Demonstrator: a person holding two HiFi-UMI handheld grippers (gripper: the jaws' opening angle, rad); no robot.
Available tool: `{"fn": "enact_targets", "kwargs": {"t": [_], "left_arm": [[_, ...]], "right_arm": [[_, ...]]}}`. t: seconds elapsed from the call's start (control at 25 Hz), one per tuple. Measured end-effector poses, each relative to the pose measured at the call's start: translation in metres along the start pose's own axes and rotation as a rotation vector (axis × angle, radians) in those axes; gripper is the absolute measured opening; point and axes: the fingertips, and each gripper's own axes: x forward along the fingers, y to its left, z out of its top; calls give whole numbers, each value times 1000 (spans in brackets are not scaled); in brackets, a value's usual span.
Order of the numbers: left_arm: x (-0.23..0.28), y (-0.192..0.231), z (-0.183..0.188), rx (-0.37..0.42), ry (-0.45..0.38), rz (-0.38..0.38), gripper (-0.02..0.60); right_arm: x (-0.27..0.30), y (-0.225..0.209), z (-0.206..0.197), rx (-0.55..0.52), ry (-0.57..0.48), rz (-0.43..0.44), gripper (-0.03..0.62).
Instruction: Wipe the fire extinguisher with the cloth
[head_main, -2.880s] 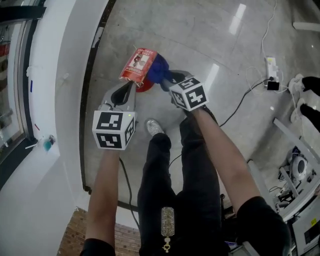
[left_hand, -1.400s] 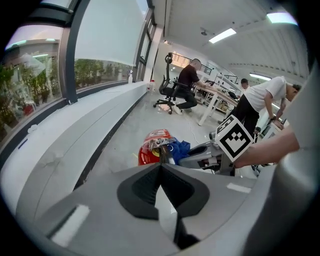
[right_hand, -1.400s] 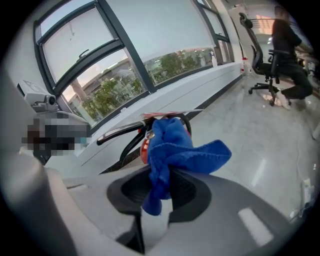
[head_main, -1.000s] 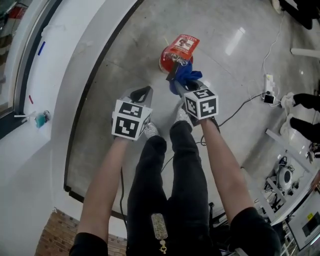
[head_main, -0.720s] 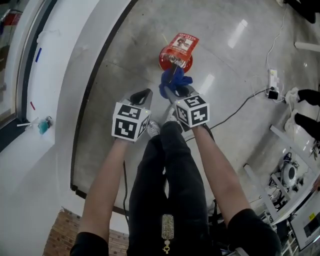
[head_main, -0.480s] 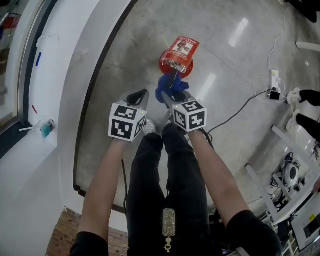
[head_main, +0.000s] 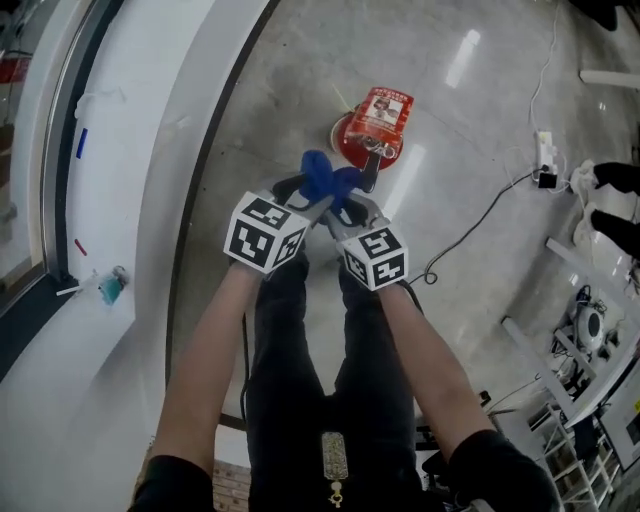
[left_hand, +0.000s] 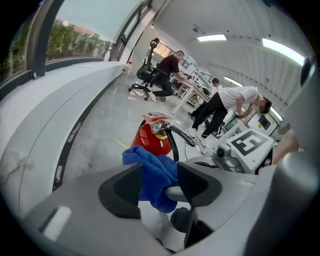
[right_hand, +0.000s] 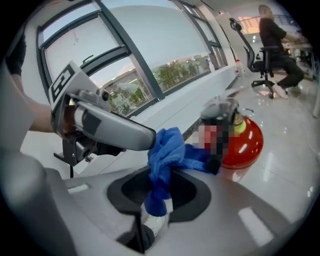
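Seen from overhead, the left gripper (head_main: 295, 190) and right gripper (head_main: 346, 206) met above the grey floor (head_main: 250, 90), the blue cloth (head_main: 318, 176) bunched at their tips, just short of the red fire extinguisher (head_main: 372, 135) standing beyond them. In the left gripper view, its jaws, which had just been opening, stood wide apart with the cloth between them, unpinched. In the right gripper view, those jaws were clamped on the cloth, one end hanging down, with the extinguisher close behind.
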Motion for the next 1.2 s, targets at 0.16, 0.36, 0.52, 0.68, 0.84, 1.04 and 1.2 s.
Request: {"fn": "enact_targets", "kwargs": {"t": [0.16, 0.36, 0.52, 0.68, 0.84, 1.04, 1.2], "left_arm": [[-1, 21, 0, 7, 43, -37, 229], [12, 13, 6, -7, 69, -154, 253], [22, 10, 12, -6, 82, -205, 252], [28, 6, 15, -10, 93, -247, 166], [31, 3, 16, 39, 113, -235, 94], [36, 13, 21, 45, 91, -167, 77], [47, 10, 30, 29, 70, -169, 78]], "right_arm": [[5, 10, 14, -61, -48, -114, 87], [8, 12, 21, -122, -27, -169, 87], [9, 8, 25, -143, -17, -184, 87], [8, 4, 26, -132, -21, -171, 89], [8, 1, 21, -92, -20, -139, 91], [3, 3, 10, -58, 27, -79, 137], [-11, -10, -6, -74, 90, -101, 137]]}}
